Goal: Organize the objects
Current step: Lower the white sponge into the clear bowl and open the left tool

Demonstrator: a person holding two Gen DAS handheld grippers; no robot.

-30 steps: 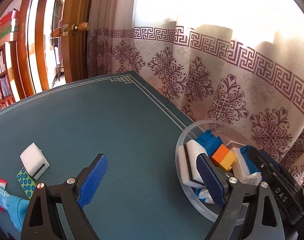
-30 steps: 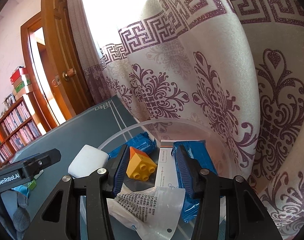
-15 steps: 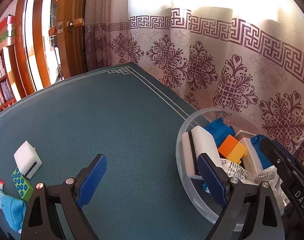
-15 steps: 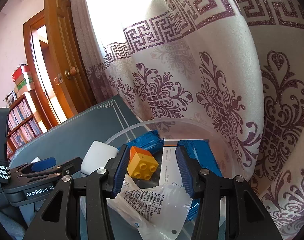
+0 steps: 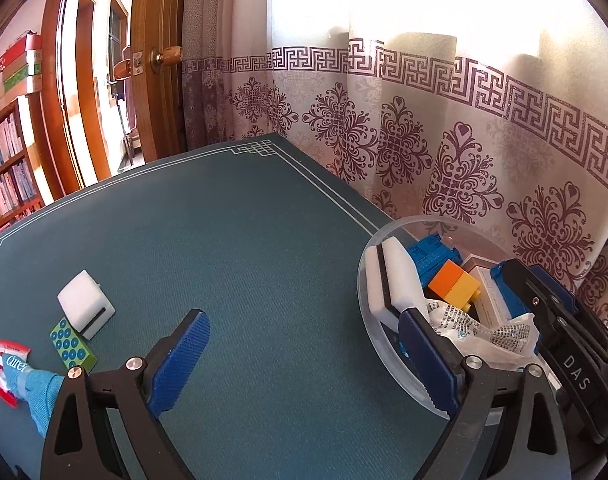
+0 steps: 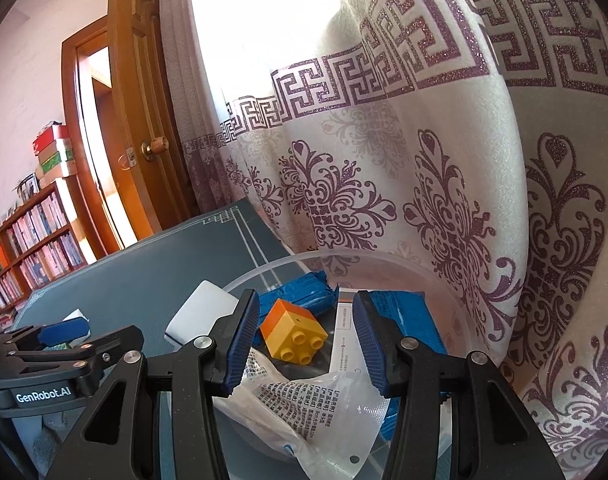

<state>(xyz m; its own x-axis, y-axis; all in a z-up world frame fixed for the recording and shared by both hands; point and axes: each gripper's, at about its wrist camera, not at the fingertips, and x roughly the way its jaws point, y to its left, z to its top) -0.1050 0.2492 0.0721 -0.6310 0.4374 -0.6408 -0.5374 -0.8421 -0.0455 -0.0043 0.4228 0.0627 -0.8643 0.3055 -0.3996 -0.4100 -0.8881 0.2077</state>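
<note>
A clear plastic bowl [image 5: 368, 320] [image 6: 263, 276] stands by the curtain. It holds a white sponge [image 5: 396, 276] [image 6: 199, 316], an orange and yellow brick [image 5: 456, 284] [image 6: 293, 334], blue packets [image 5: 432, 252], a white box and a printed plastic bag [image 6: 304, 396]. My left gripper [image 5: 304, 360] hangs over the green mat just left of the bowl. Its jaws are opening and nothing is between them. Over the bowl, my right gripper [image 6: 306, 340] is open. The brick lies below its gap, and neither pad touches it.
On the mat [image 5: 231, 248] at the left lie a white block [image 5: 85, 304], a green card with blue dots [image 5: 71, 350], and a red and white packet [image 5: 5, 368] beside a light-blue thing. A patterned curtain [image 5: 464, 140] hangs right behind the bowl. A wooden door and bookshelves stand beyond the table.
My left gripper's jaws have spread a little wider and it has shifted slightly beside the bowl. The right gripper and the things in the bowl have kept still.
</note>
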